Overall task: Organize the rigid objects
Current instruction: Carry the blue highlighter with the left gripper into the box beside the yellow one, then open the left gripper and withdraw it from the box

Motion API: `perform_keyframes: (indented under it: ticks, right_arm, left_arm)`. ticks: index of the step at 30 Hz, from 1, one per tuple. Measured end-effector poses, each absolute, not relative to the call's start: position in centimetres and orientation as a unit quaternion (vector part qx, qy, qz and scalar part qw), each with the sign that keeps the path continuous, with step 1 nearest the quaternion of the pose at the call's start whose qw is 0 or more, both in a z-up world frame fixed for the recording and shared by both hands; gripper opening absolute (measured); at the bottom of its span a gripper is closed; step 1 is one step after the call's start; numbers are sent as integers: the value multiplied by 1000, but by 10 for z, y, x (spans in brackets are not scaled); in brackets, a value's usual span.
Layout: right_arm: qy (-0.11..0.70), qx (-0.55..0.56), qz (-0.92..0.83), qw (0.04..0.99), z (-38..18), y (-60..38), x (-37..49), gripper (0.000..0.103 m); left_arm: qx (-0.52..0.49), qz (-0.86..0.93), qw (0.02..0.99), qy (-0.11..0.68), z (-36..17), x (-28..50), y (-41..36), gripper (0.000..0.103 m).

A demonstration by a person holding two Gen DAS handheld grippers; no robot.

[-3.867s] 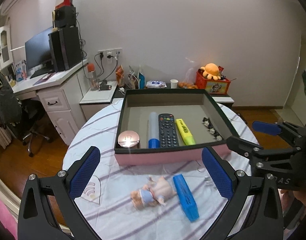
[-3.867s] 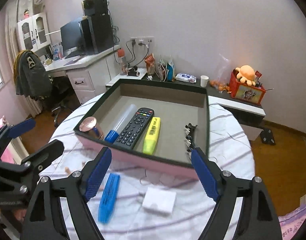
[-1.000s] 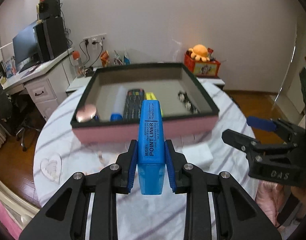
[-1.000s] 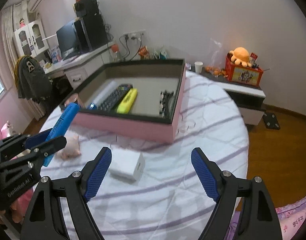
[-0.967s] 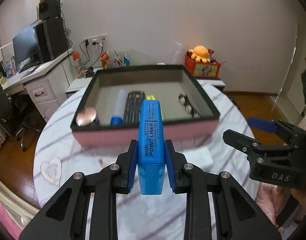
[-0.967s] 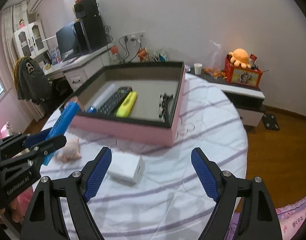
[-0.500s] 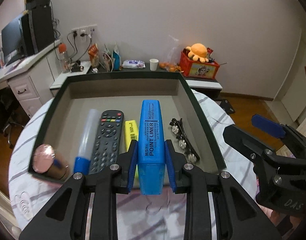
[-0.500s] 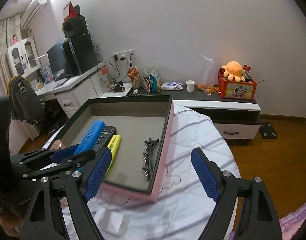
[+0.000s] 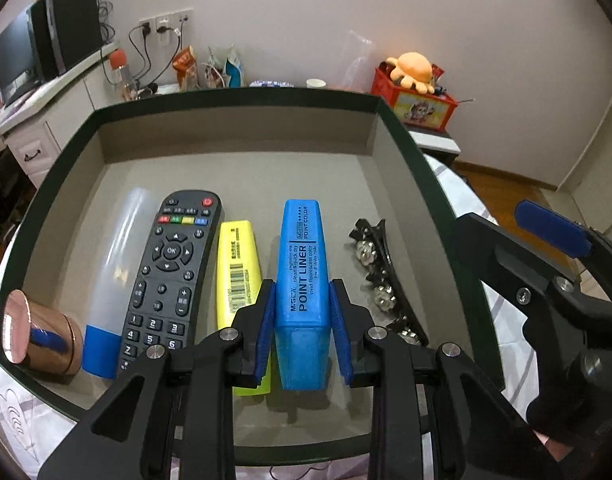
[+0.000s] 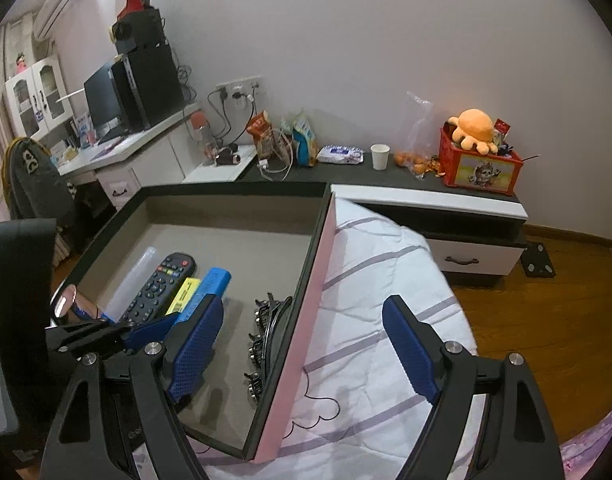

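My left gripper (image 9: 302, 312) is shut on a blue highlighter (image 9: 302, 276) and holds it low inside the pink box (image 9: 234, 120), between a yellow highlighter (image 9: 238, 268) and a black hair clip (image 9: 379, 280). The blue highlighter also shows in the right wrist view (image 10: 212, 282). A black remote (image 9: 168, 268), a clear tube with a blue cap (image 9: 114, 280) and a copper jar (image 9: 34, 336) lie further left in the box. My right gripper (image 10: 306, 344) is open and empty, over the box's right wall (image 10: 306, 312).
The box stands on a round table with a striped white cloth (image 10: 377, 280). Behind it are a low dark cabinet (image 10: 425, 184) with a red crate and orange plush (image 10: 477, 152), and a desk with a monitor (image 10: 106, 104) on the left.
My left gripper has carried the blue highlighter forward and down into the box, beside the yellow highlighter. My right gripper has moved closer over the box's right wall.
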State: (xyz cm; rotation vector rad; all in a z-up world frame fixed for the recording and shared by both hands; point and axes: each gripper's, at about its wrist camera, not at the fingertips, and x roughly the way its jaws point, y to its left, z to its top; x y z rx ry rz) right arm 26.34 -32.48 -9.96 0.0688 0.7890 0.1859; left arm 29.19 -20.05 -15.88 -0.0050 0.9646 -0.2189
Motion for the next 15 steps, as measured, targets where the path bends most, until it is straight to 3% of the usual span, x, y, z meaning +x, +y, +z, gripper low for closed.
perform_keyframes:
  ticks: [4, 8, 12, 15]
  right_arm:
    - [390, 29, 98, 915, -100, -319, 264, 84]
    - [392, 22, 102, 914, -98, -313, 262, 84]
    - [391, 15, 106, 914, -92, -304, 257, 84]
    - [388, 11, 108, 915, -86, -298, 250, 84]
  left_arm:
    - [-3, -102, 882, 460, -156, 287, -200, 33]
    - [4, -97, 888, 449, -149, 276, -196, 64]
    - [0, -92, 896, 434, -135, 264, -185, 82]
    - [8, -84, 904, 418, -123, 252, -177, 89]
